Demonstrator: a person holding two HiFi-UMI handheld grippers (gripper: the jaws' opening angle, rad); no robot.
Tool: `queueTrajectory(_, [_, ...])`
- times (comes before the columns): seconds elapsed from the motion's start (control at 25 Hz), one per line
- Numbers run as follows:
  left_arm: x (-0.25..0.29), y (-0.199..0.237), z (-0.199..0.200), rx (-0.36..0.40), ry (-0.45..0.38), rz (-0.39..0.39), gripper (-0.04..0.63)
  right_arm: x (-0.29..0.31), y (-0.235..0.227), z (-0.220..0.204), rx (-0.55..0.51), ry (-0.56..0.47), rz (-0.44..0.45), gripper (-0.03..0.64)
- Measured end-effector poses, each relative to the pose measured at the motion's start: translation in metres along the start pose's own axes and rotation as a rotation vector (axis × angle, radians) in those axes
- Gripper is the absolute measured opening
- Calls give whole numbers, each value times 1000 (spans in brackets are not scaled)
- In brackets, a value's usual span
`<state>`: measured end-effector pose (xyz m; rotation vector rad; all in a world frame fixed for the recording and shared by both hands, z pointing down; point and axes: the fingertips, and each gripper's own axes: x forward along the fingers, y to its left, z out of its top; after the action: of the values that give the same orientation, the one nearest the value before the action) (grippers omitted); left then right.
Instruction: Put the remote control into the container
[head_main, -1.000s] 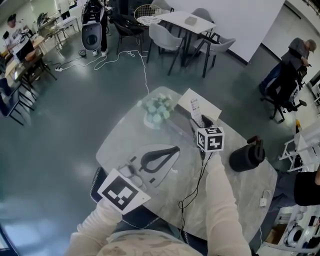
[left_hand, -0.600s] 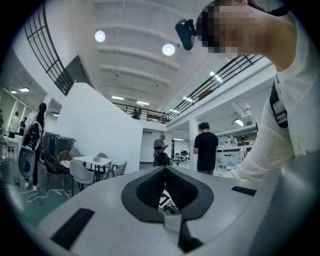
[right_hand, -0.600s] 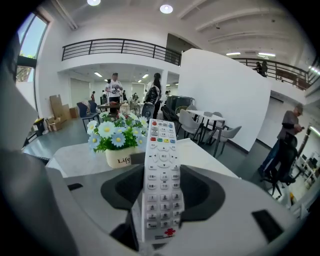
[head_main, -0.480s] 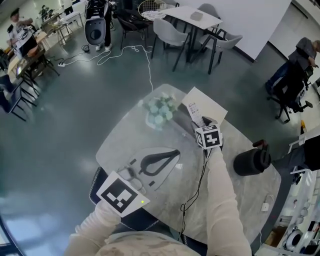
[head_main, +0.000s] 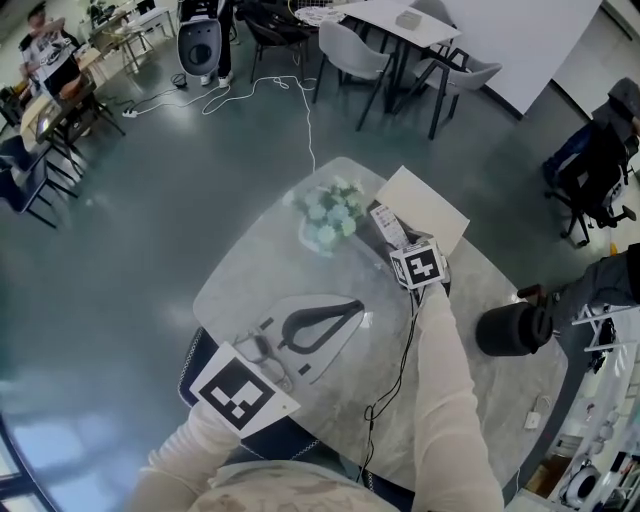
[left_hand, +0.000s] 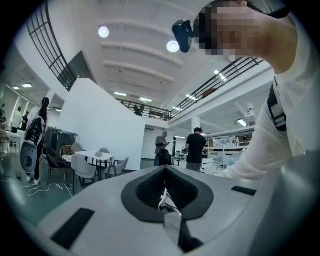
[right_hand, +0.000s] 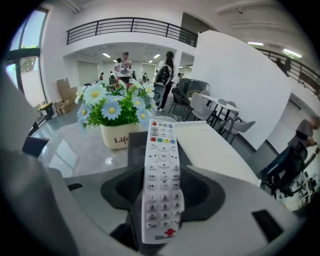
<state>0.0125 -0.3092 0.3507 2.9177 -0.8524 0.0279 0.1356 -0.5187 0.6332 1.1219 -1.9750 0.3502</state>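
Right hand-held gripper (right_hand: 161, 202): 2 jaws closed on the lower end of the remote control (right_hand: 161, 145). Button face is toward the camera, and most of its length sticks out ahead of the jaws.

Left hand-held gripper (left_hand: 165, 199): jaws pressed together, nothing between them, pointed out at the room, well apart from the work.

Just beyond and under the remote's far end is a dark, flat-looking box (right_hand: 135, 150), likely the container. A white panel (right_hand: 215, 145) sits to the right of it from the gripper; possibly its lid, cannot tell. Flower pot (right_hand: 118, 134) is ahead-left of the jaws on the surface (right_hand: 70, 150).

Handling, judged:
- The remote looks light and stiff, with a smooth plastic shell.
- It is apt to slip or pivot, since it is pinched at 1 end with a long overhang.
- The hold across the narrow sides seems sound; nearer mid-length would be steadier.
- Probably not fragile, but bring it low over the box before opening the jaws rather than dropping it.
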Motion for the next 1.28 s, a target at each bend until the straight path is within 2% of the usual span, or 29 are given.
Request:
queueTrajectory(0.72, [-6, 23, -21, -28, 31, 28, 14, 38, -1, -27, -93, 226, 19, 224])
queueTrajectory(1.0, [-5, 26, -29, -26, 45, 27, 14, 50, -1, -40, -94, 269, 39, 225])
queueTrajectory(1.28, [-2, 29, -32, -28, 54, 25, 14, 52, -4, -40, -73, 240, 48, 226])
